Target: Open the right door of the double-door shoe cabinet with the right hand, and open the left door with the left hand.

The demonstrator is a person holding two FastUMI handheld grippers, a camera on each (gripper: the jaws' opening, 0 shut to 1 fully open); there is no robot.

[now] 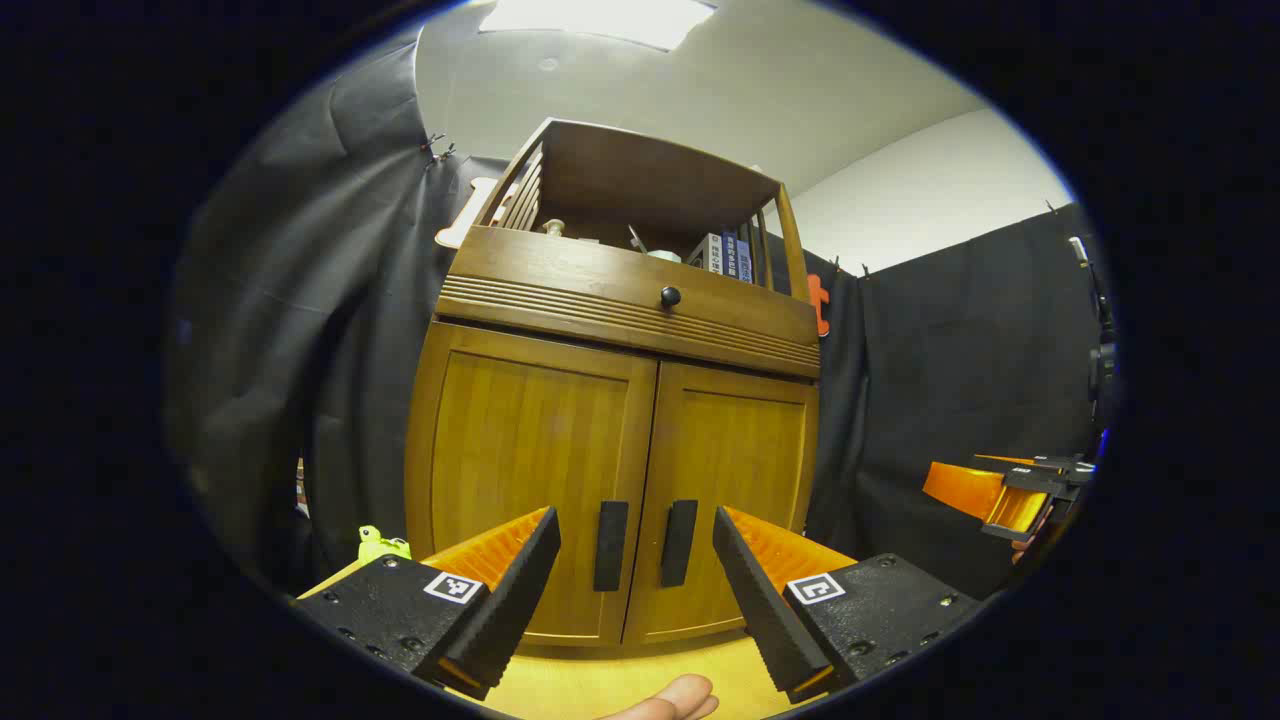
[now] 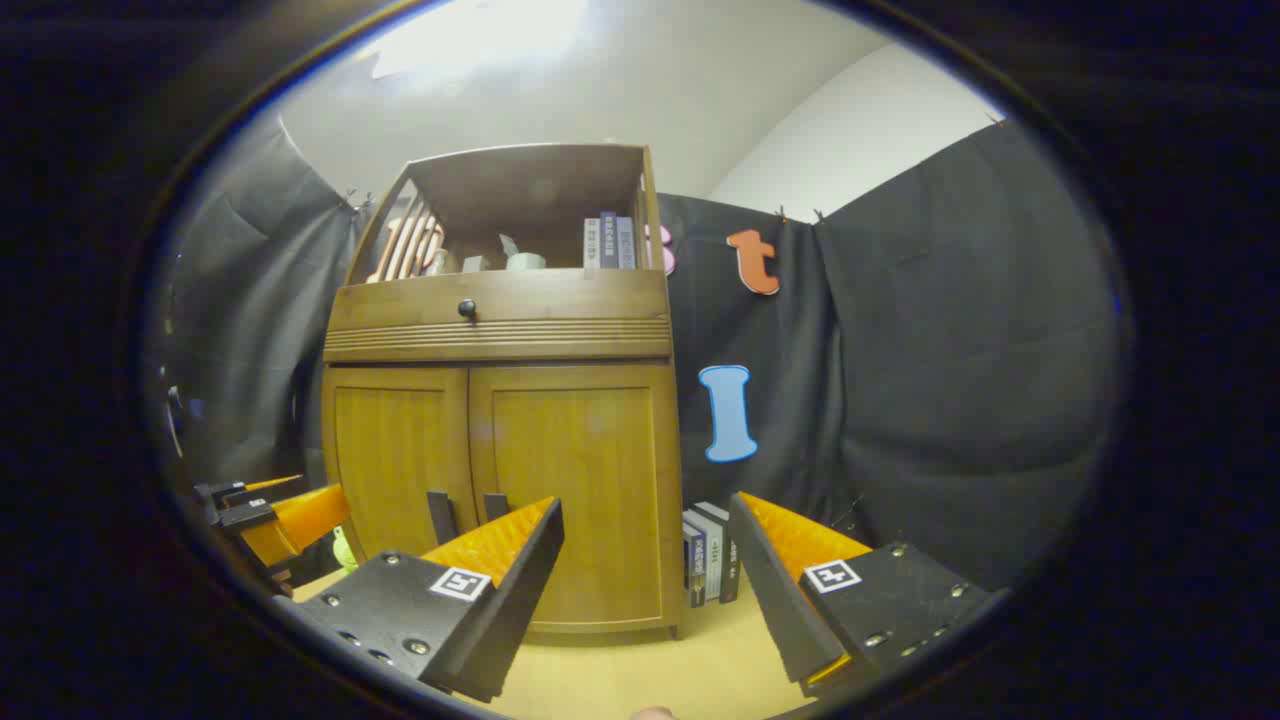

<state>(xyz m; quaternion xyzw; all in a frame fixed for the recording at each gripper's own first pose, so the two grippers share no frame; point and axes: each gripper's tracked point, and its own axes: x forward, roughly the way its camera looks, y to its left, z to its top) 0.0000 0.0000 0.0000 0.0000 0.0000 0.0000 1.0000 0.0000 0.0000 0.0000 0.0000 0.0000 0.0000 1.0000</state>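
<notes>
Honey-brown wooden shoe cabinet (image 1: 610, 470) is standing ahead of both gaping, empty tongs; the right gripper (image 2: 645, 560) is risking catching the wrong black bar handle (image 2: 496, 506), since both handles sit close together.

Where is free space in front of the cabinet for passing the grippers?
The yellow floor before the closed doors is bare between the left gripper and the door handles. Right of the cabinet, the books crowd the base; the right gripper faces that corner.

A: anything readable on the books (image 1: 727, 255) up in the cabinet (image 1: 610, 440)?
B: nah, spine print's too tiny. the grippers' square tags (image 2: 460, 582) are just patterns, no words
</notes>
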